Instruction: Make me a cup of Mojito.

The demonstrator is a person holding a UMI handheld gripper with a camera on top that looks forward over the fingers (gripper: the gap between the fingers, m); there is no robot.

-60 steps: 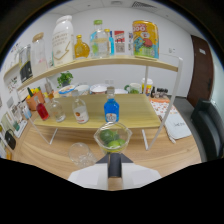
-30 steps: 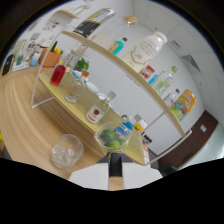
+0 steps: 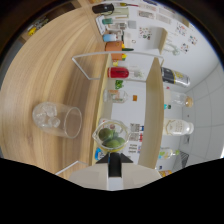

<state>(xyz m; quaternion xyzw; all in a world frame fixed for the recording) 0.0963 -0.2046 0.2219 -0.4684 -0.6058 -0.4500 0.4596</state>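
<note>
I have the view rolled hard over, so the wooden tabletop (image 3: pixel 45 75) stands like a wall on the left and the two-tier wooden shelf rack (image 3: pixel 150 100) runs away from me on its side. The hand-held gripper (image 3: pixel 114 162) is mostly cut off by the dark lower rim of the lens; I see only a narrow dark stub of it, so I cannot tell how its fingers are set. Right at that stub sits a small clear glass cup holding green lime pieces (image 3: pixel 111 137), tipped along with the camera. I judge it is being carried and poured, though the contact itself is hidden.

The relation that matters: the tall clear glass tumbler with ice cubes in it (image 3: pixel 57 119) stands on the tabletop just left of the lime cup, near it but apart. Its long axis runs across the view, base to the left and open mouth to the right, towards the limes. For the limes to land, I think the cup's lip must come closer to that mouth.

On the shelves beyond I make out a red can (image 3: pixel 119 73) and a white plastic jug (image 3: pixel 177 127); the other bottles are too blurred to name.
</note>
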